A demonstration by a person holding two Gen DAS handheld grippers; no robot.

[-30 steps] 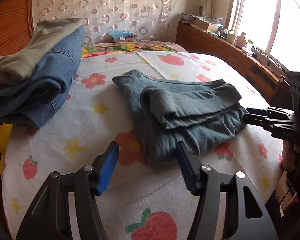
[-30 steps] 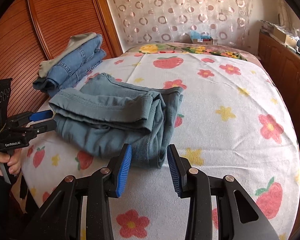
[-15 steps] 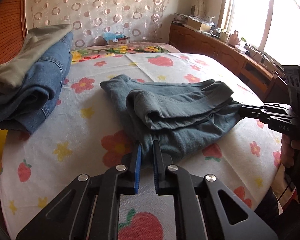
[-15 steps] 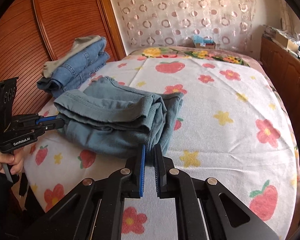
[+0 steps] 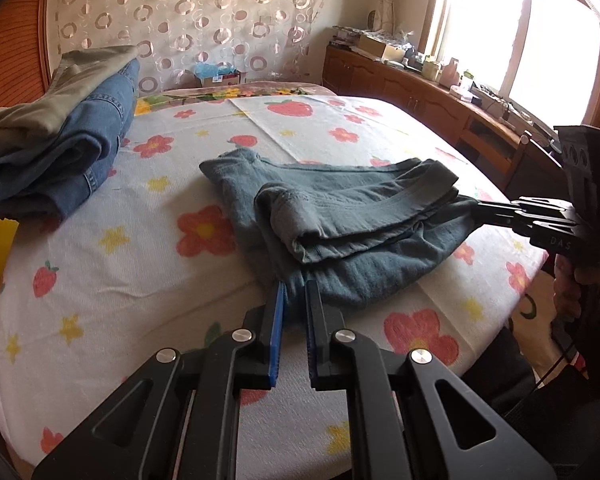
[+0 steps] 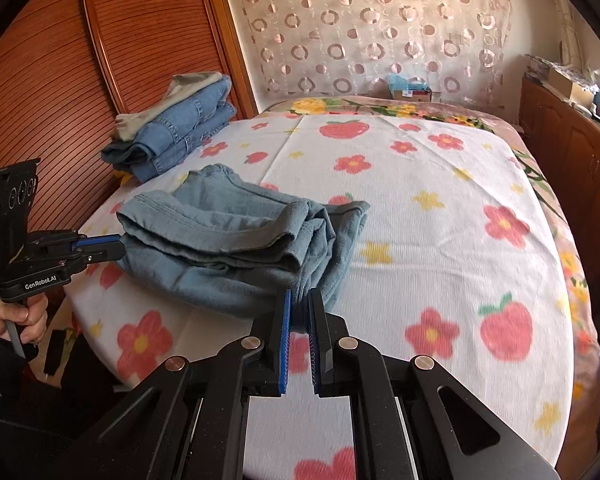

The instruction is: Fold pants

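**Both grippers clamped on near edge of folded pants**

The bed (image 5: 100, 280), w/ a white cover printed in red flowers, strawberries & yellow stars, filled most of both views. On it, toward the near edge & roughly mid-width, lay the grey-blue pants (image 5: 340, 216): folded into a thick, layered bundle, a hemmed band lying across the top, lower layers spreading wider than the upper ones, fabric soft & slightly rumpled. Far left, by the wooden headboard (image 6: 100, 60), sat a stack of folded jeans (image 5: 60, 160) w/ a beige garment on top, well apart from the pants.

The left gripper (image 5: 296, 296) was at the pants' near-left corner, jaws closed down to a narrow gap w/ a pinch of the bottom layer between the blue pads. The right gripper (image 6: 299, 308) was at the near-right corner, likewise closed tight on a bunched bit of cloth. Each gripper also showed in the other's view, tips at the bundle's side edge, w/ a hand (image 6: 16, 316) around its handle. Both sets of jaws had just been closing, cloth between them.
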